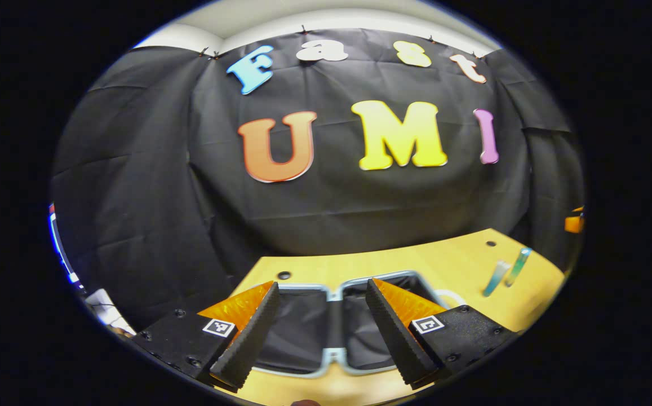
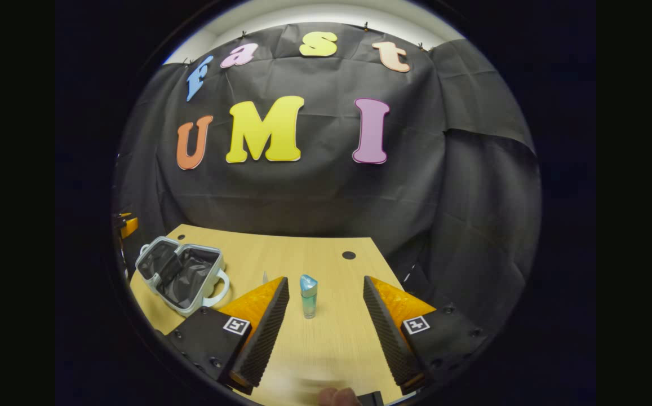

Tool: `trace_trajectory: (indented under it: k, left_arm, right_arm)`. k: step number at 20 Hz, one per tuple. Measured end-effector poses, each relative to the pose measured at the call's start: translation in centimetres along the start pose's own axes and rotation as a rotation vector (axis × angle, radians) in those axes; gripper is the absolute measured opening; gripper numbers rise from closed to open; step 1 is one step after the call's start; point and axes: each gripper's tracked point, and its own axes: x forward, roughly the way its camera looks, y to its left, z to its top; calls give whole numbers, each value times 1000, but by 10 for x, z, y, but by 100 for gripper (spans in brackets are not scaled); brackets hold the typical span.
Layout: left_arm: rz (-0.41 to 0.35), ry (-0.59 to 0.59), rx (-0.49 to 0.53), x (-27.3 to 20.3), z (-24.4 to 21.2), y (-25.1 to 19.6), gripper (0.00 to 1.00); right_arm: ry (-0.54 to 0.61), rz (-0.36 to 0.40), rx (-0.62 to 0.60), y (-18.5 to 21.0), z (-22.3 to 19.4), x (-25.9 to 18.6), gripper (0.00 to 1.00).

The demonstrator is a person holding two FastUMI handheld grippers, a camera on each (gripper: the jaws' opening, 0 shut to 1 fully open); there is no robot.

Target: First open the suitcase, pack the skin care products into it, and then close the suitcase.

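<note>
Black cloth wall [image 2: 326,192], wooden table [image 2: 326,338]

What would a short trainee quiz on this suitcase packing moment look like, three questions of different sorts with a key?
1. True or false: the suitcase lies open on the table.
2. Multiple choice: the tube ahead of the right gripper is A) standing upright on the table, B) lying inside the suitcase, C) gripped between the fingers.
3. Fill in: in the left gripper view, the left gripper hangs with its fingers spread above the open ______.

Key: 1 true; 2 A; 3 suitcase.
</note>
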Motion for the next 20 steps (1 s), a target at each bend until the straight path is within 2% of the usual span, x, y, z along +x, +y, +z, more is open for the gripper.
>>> trace_trajectory:
  k: [1,3,5,8,14,16,20]
  left_arm:
    - [-63,8,-27,-2,0,-45,98]
    - [-80,-14,-14,3,1,-108,99]
    - [-80,-22,-24,3,-2,-146,98]
    - [-76,14,-54,3,-22,-184,99]
    - [-152,132,20,11,-85,-254,98]
    - [-161,209,20,37,-122,-281,99]
    - [-156,257,9,83,-158,-309,99]
  right_arm:
    - [3,16,5,-4,-4,2,80]
    - [20,36,23,-13,-13,5,80]
    - [27,41,34,-28,-17,8,80]
    - [32,40,43,-46,-21,13,80]
    - [115,99,32,-52,-56,33,80]
    - [151,122,16,-54,-76,41,80]
    - [209,141,-11,-58,-105,55,80]
